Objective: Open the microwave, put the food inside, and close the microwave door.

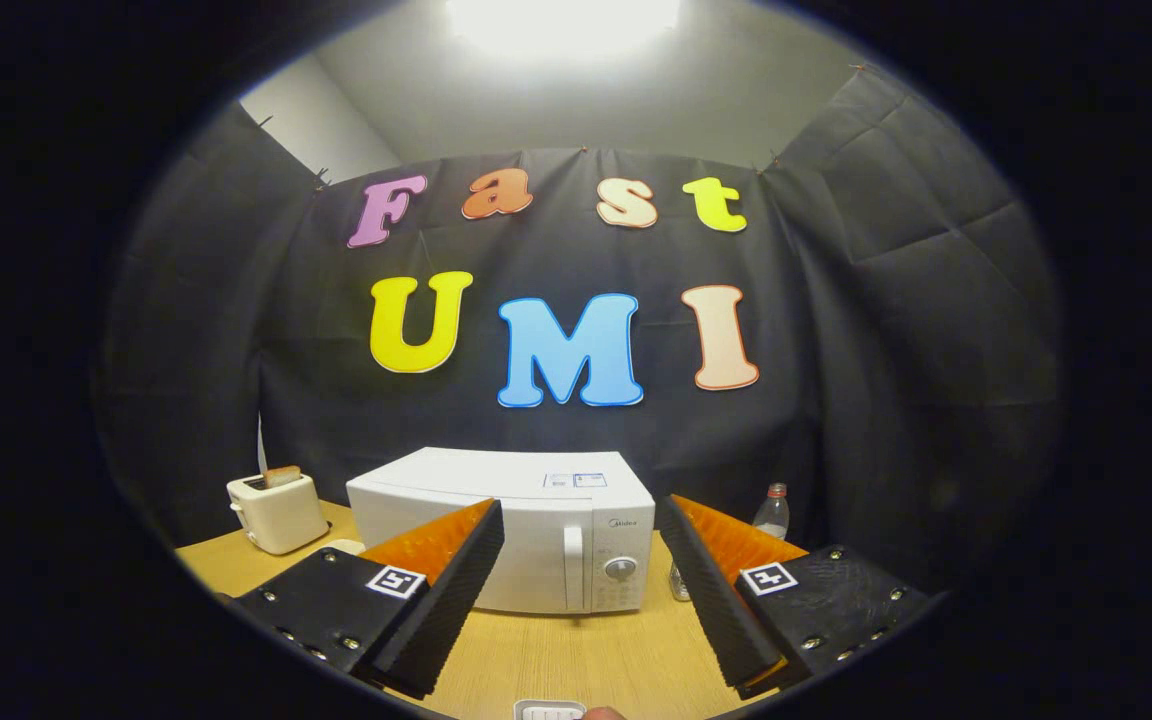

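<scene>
Black cloth wall (pixel 886 330), bright ceiling light (pixel 563 20), wooden table (pixel 576 655) below.
</scene>
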`<state>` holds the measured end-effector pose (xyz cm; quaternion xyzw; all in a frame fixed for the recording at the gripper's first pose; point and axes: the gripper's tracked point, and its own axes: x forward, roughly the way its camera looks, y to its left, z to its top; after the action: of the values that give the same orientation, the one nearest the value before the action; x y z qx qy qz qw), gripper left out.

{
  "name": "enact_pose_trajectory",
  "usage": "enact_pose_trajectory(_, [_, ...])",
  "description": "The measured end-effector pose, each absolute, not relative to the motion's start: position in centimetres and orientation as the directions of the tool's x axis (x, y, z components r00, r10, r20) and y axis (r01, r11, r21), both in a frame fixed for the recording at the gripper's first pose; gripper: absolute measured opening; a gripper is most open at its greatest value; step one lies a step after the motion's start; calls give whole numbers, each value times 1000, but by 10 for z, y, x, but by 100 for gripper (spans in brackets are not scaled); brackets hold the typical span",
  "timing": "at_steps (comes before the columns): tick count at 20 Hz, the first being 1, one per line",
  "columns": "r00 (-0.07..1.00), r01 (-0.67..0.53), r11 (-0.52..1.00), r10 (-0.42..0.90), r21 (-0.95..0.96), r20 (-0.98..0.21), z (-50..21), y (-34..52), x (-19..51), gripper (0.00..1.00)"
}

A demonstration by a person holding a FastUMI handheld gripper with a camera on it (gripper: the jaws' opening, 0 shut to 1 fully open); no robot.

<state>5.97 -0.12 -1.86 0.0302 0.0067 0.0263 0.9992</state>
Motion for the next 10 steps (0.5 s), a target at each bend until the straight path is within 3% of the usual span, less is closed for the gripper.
enact_pose_trajectory(10, [991,-90,993,96,71,-92,-70,12,140,99])
